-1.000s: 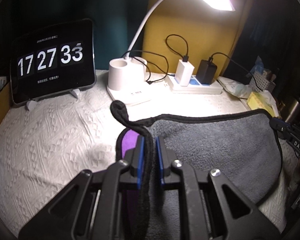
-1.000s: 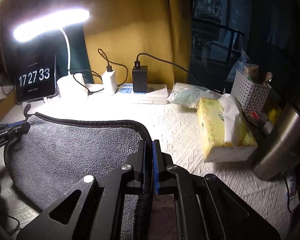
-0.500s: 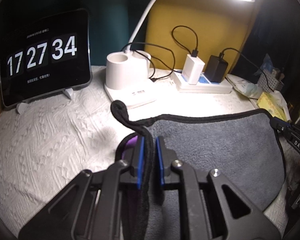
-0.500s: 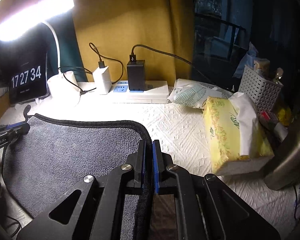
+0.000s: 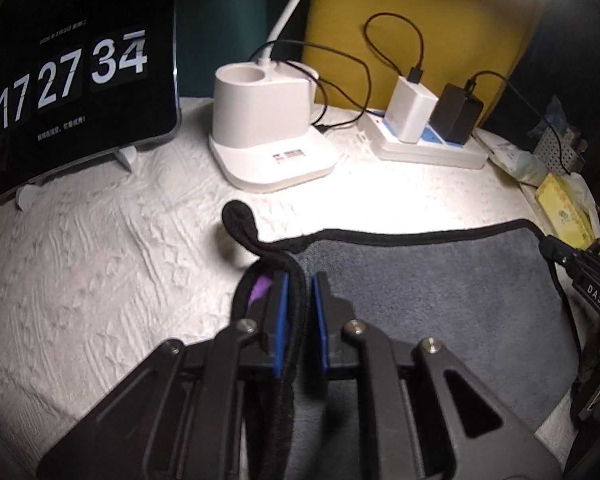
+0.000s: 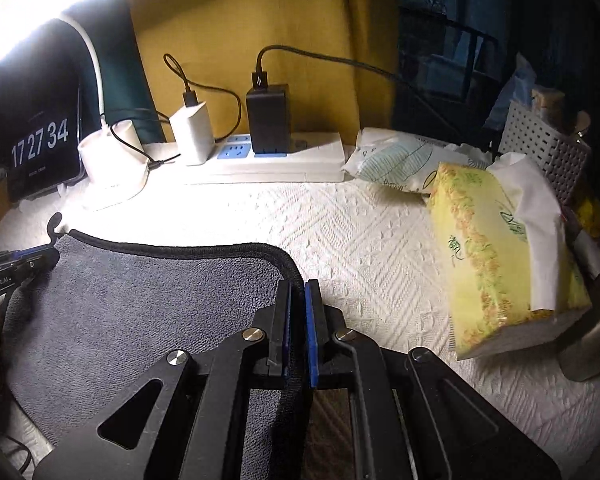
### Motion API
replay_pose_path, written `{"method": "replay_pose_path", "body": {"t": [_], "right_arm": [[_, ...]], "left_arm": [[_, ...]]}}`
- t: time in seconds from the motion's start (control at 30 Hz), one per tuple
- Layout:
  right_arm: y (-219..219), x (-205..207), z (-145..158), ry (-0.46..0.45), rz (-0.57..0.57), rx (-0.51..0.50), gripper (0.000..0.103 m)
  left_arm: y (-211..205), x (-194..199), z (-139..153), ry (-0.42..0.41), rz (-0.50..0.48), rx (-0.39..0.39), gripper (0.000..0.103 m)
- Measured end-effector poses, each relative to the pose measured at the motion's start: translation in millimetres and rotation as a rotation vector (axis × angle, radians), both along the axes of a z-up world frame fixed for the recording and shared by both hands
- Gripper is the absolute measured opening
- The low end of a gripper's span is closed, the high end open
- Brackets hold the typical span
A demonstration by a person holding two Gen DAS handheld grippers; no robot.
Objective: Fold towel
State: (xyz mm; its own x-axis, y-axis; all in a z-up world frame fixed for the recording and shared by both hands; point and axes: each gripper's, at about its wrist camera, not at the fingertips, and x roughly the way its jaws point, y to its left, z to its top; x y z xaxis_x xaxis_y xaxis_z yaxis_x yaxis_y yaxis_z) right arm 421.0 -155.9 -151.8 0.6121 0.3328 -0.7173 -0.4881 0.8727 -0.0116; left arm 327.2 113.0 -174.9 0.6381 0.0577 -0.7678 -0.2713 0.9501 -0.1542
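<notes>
While the grey towel [image 5: 440, 292] spreads flat between them on the white tabletop [image 5: 100, 260], the left gripper [image 5: 300, 312] and right gripper [image 6: 298, 320] each pinch a corner of its far black-trimmed edge, which runs side to side toward the tabletop's back edge.

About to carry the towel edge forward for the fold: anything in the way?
Nothing visible. Both grippers, left gripper and right gripper, already clamp the towel. The lamp base and power strip stand apart, beyond its far edge.
</notes>
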Motion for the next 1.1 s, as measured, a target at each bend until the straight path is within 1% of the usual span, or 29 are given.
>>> {"method": "replay_pose_path", "body": {"t": [0.07,0.27,0.43,0.5,0.57,0.63,0.83,0.93,0.97,1.0,1.03,1.07,1.1], "right_arm": [[1.3,2.0,-4.2,0.011,0.001,-0.011,0.008],[2.7,7.3,-16.6,0.054,-0.007,-0.034,0.008],[1.8,7.5,-16.7,0.061,-0.012,-0.034,0.008],[1.2,7.9,-15.7,0.065,-0.018,-0.034,0.012],[0.6,7.6,-15.1,0.064,-0.024,-0.037,0.024],[0.9,7.1,-14.5,0.065,-0.026,-0.035,0.029],[-0.4,-0.1,-8.7,0.052,-0.028,-0.032,0.032],[-2.9,-2.6,-2.9,0.042,-0.034,-0.028,0.034],[-3.7,-3.8,-1.3,0.039,-0.035,-0.026,0.034],[-5.1,-5.3,0.7,0.036,-0.036,-0.023,0.034],[-6.3,-6.9,2.7,0.033,-0.037,-0.021,0.034],[-7.2,-8.3,4.2,0.031,-0.037,-0.019,0.034],[-8.3,-10.4,6.2,0.027,-0.038,-0.016,0.034]], "left_arm": [[0.8,1.8,-3.4,0.014,0.006,0.001,0.016],[0.7,10.2,-6.6,0.030,0.009,0.000,0.019],[-0.6,8.9,-3.9,0.035,0.017,0.014,0.022],[-0.5,6.3,-1.9,0.034,0.023,0.018,0.023],[-0.8,3.4,0.2,0.032,0.028,0.026,0.023],[-1.4,0.0,2.4,0.024,0.032,0.031,0.023],[-1.8,-11.5,14.4,-0.010,0.052,0.055,0.023],[-0.4,-15.5,18.9,-0.021,0.063,0.068,0.026],[0.1,-17.9,20.0,-0.025,0.062,0.062,0.032],[0.1,-19.0,20.1,-0.026,0.061,0.058,0.060],[0.2,-20.9,20.4,-0.029,0.060,0.052,0.077],[-0.3,-22.1,20.9,-0.036,0.058,0.044,0.098],[-1.4,-25.3,23.1,-0.051,0.058,0.043,0.099]]}}
